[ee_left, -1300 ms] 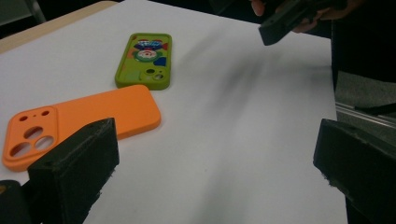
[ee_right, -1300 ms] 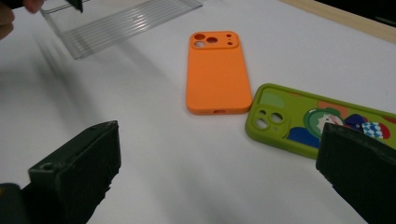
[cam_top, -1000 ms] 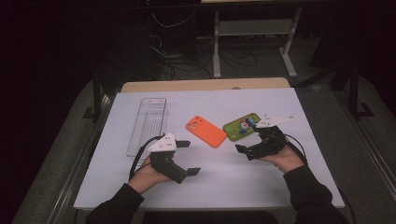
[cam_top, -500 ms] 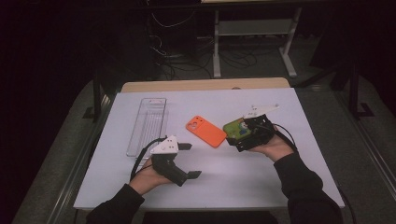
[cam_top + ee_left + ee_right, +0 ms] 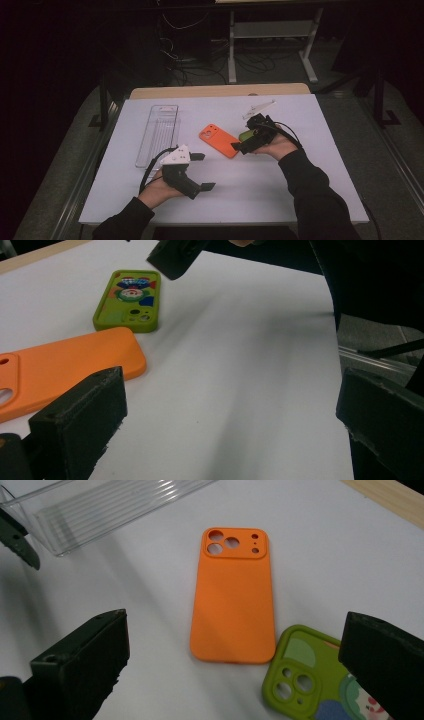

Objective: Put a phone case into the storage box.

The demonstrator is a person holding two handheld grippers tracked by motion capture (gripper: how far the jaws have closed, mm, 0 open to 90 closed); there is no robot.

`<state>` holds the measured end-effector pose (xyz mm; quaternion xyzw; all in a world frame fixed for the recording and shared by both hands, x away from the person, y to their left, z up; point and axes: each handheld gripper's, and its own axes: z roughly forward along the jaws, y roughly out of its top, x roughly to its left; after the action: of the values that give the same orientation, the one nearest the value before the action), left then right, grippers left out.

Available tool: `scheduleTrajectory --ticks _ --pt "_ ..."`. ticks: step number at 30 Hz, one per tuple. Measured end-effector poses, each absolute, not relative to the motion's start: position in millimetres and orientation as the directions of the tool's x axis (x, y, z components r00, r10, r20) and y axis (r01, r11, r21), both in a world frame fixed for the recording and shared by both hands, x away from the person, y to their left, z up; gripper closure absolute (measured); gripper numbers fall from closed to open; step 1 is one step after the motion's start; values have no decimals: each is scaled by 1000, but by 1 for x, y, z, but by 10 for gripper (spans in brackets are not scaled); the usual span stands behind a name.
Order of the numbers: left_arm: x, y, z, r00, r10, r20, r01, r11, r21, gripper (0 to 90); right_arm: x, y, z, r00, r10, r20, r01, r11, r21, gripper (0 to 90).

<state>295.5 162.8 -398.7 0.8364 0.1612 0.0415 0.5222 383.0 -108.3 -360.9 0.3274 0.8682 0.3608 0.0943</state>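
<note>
Forward since before, the right gripper [image 5: 245, 145] hangs wide-jawed over the green phone case [image 5: 320, 685]. Beside lies the orange phone case [image 5: 218, 140]. Left gripper [image 5: 200, 172], jaws wide, sits near the table [image 5: 310, 200] front edge amid bare surface.

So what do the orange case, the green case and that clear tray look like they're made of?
Orange phone case: likely soft silicone or rubbery plastic; matte, even colour, rounded edges, no glare.
Green phone case: looks like the same matte, soft material, with a printed colourful design; thick rounded lip around the camera holes.
Clear tray: probably rigid transparent plastic; see-through, ribbed floor, glossy edges catching light.
</note>
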Motion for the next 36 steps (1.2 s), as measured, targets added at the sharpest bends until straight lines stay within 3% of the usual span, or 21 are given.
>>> scheduleTrajectory --ticks 36 --pt "294 162 -400 941 312 -133 254 -390 885 0 449 -52 -357 -793 609 16 494 627 602 0"
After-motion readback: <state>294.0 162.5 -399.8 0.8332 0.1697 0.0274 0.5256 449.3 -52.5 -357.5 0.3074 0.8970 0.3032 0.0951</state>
